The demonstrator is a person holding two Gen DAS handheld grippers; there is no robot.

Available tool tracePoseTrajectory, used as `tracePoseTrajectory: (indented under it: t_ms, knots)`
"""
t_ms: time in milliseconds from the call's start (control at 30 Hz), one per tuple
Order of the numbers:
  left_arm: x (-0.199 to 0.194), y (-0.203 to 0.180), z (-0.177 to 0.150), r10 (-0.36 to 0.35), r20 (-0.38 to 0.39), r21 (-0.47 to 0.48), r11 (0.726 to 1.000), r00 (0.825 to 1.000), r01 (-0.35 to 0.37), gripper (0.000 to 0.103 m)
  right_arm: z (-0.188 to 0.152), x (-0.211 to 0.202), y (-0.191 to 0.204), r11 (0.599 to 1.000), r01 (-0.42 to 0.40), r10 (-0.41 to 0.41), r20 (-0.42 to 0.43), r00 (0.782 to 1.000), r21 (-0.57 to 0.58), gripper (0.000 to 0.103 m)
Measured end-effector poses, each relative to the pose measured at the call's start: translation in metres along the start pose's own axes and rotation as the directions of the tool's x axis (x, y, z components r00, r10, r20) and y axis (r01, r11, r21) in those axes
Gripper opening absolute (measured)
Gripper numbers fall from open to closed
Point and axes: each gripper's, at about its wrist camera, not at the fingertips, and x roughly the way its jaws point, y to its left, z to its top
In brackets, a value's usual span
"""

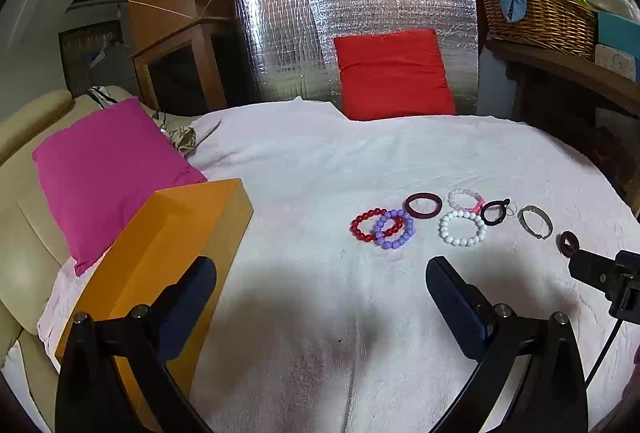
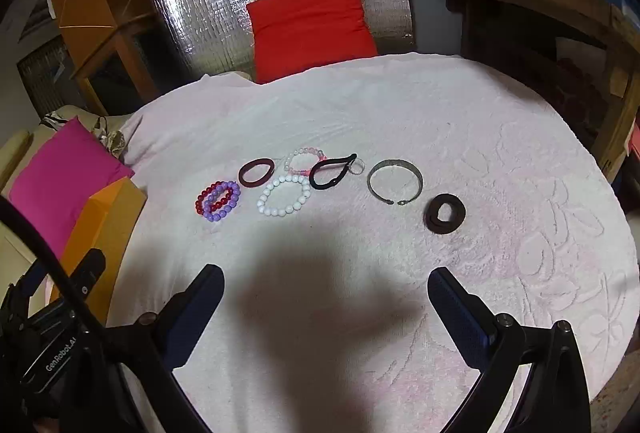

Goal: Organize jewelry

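Several light bracelets [image 2: 284, 195] lay mid-towel [image 2: 520, 153], right of the orange box [image 1: 168, 257] (beads probably slippery, best pinched across the strand), while both tools, left [image 1: 320, 289] and right [image 2: 326, 297], gaped empty.

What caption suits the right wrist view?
Open right gripper hovers over bracelets laid out on a pale towel.

White towel [image 2: 400, 105] covers the table. On it: orange box [image 1: 168, 233], bead bracelets [image 2: 218, 200], bangle [image 2: 395, 180], dark rings [image 2: 445, 212].
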Motion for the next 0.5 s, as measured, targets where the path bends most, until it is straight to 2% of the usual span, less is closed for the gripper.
tracePoseTrajectory:
  t_ms: [500]
  knots:
    - [0.0080, -0.0058, -0.0005, 0.002, -0.025, 0.009, 1.000, 1.000, -0.002, 0.103, 0.0012, -0.0020, -0.0020, 1.000, -0.021, 0.021, 0.020, 1.000, 0.006, 0.103]
